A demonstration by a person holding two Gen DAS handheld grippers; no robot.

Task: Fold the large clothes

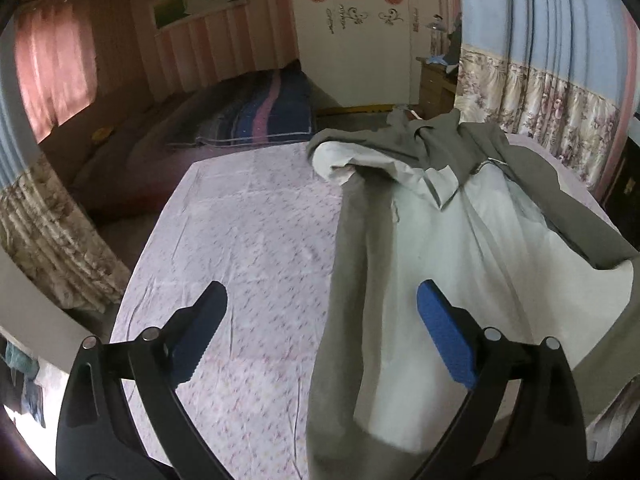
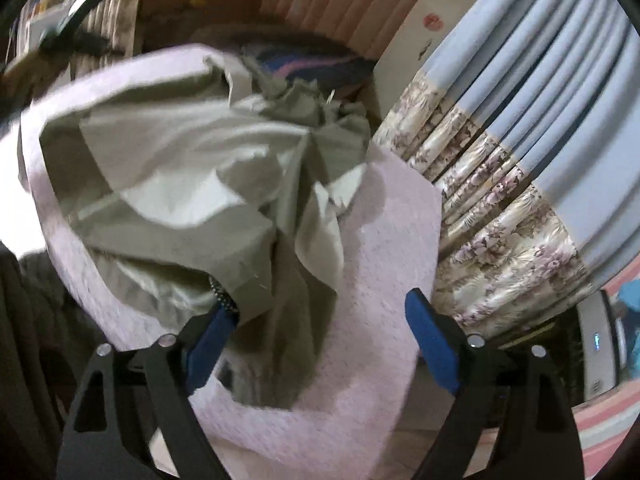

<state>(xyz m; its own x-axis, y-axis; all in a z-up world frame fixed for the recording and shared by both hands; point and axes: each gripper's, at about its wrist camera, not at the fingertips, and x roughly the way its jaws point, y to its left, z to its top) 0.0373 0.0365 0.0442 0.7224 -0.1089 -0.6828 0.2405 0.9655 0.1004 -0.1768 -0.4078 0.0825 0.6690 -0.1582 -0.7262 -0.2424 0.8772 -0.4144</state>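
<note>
A large olive-grey coat (image 1: 460,208) with a pale lining lies crumpled on the right half of a table under a pink patterned cloth (image 1: 248,232). My left gripper (image 1: 320,328) is open and empty, just above the coat's near left edge. In the right wrist view the same coat (image 2: 192,184) lies bunched on the pink cloth (image 2: 384,264). My right gripper (image 2: 320,328) is open over a hanging fold of the coat. Its left finger (image 2: 208,344) touches the fabric edge; nothing is clamped.
A bed with a striped dark quilt (image 1: 264,116) lies beyond the table. Blue and floral curtains (image 2: 520,184) hang close on the right. A wooden cabinet (image 1: 436,88) stands by the far white door. Floral curtain also hangs at the left (image 1: 48,240).
</note>
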